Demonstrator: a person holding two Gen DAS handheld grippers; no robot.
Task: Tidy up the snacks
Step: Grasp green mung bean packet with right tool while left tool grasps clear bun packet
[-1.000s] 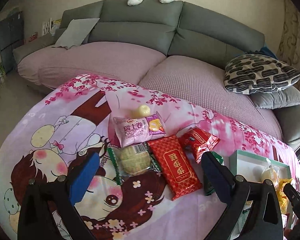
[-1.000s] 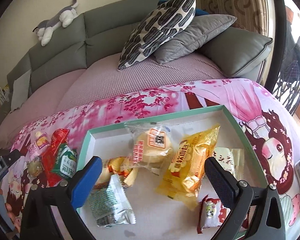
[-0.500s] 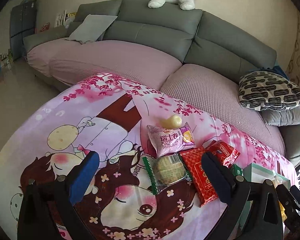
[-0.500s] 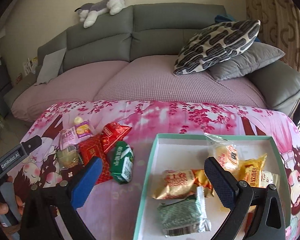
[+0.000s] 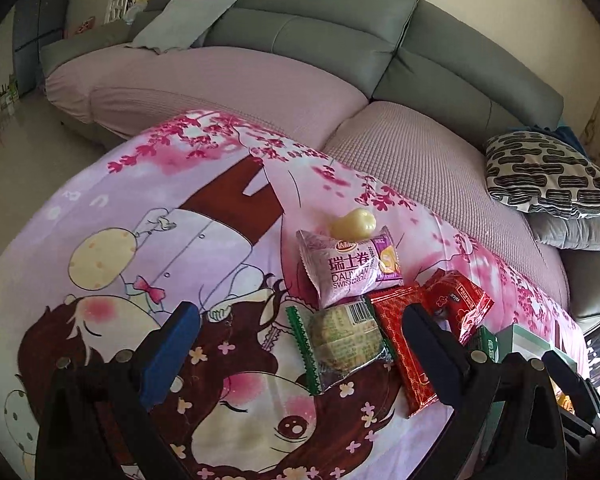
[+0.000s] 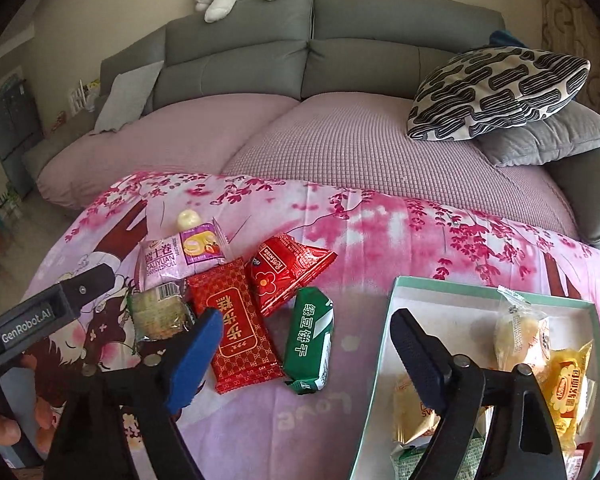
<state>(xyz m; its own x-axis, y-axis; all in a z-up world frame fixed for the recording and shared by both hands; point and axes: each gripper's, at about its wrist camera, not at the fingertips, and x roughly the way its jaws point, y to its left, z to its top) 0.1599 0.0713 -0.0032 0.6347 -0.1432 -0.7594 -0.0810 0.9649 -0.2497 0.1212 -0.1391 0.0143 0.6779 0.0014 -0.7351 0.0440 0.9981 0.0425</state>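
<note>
Loose snacks: a green packet [image 6: 309, 338] and a red packet [image 6: 240, 326] are left on the counter [image 6: 380, 248], beside the box [image 6: 452, 304].
Box: some snacks are already stored inside.
Right claw [image 6: 304, 356]: empty, being closed above the green packet, probably for picking.
Left claw [image 5: 300, 354]: kept wide, nothing held.

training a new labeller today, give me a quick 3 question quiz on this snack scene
1. True or false: the green packet already lies inside the tray.
2. Which snack lies farthest from the grippers on the cloth? A) the round pale yellow sweet B) the long red packet C) the pink swiss roll packet
3. Fill in: between the fingers of the right gripper, whose fingers are closing, lies the ____ packet, not yet pressed.

Key
1. False: it lies on the cloth, left of the tray.
2. A
3. green
</note>
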